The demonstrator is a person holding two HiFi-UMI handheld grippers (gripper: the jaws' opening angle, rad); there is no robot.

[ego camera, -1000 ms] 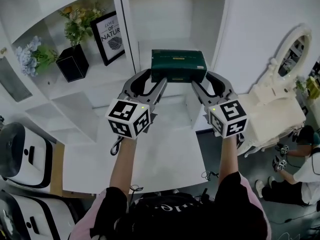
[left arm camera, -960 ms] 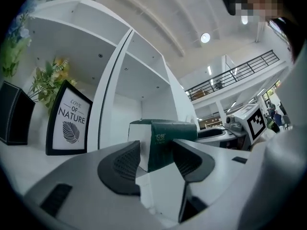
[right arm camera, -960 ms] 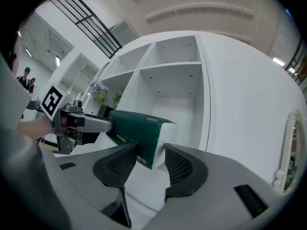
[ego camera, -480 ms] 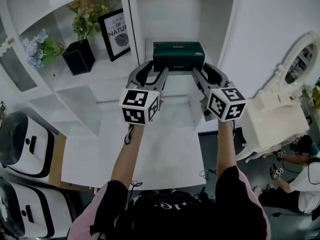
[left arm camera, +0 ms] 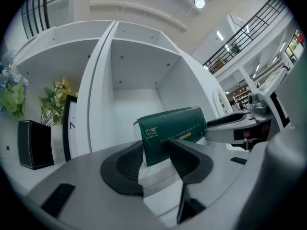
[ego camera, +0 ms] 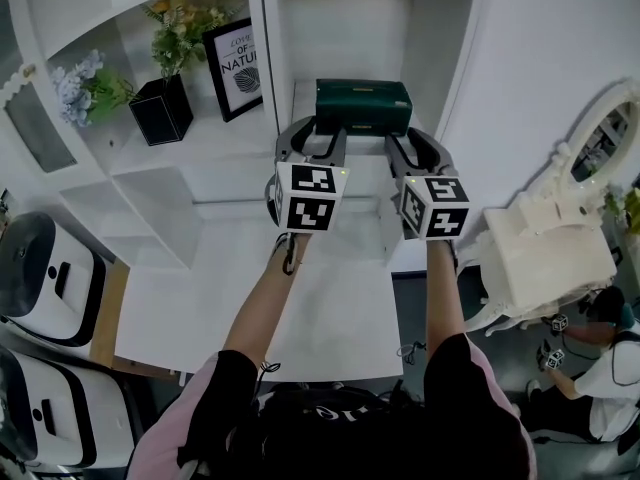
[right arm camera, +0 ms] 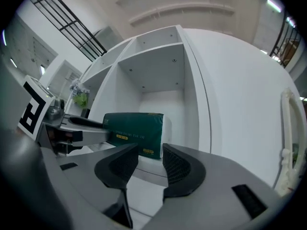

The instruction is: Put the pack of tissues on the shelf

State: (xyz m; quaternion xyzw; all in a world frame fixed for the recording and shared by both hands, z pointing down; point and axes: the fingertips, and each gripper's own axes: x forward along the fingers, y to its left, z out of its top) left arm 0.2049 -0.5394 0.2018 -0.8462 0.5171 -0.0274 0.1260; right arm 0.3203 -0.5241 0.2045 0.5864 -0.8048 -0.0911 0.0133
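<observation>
The dark green pack of tissues [ego camera: 362,106] lies flat on the floor of the middle compartment of the white shelf [ego camera: 340,38]. My left gripper [ego camera: 316,140] sits just in front of the pack's left end. My right gripper [ego camera: 417,148] is in front of its right end. In the left gripper view the pack [left arm camera: 172,131] lies beyond the left gripper [left arm camera: 156,150]. The right gripper view shows the pack [right arm camera: 134,128] past the right gripper [right arm camera: 149,150]. The jaws of both are closing, with nothing pressed between them.
A black vase of flowers [ego camera: 165,108], a framed print [ego camera: 235,68] and blue flowers [ego camera: 85,88] stand in the left compartment. A white tabletop [ego camera: 250,298] lies below the shelf. An ornate white dresser [ego camera: 560,258] is at the right, white machines [ego camera: 45,278] at the left, a crouching person [ego camera: 610,368] lower right.
The pack, earlier carried between the two grippers, now rests in the compartment. Both grippers have drawn together in front of it and their jaws have narrowed.
</observation>
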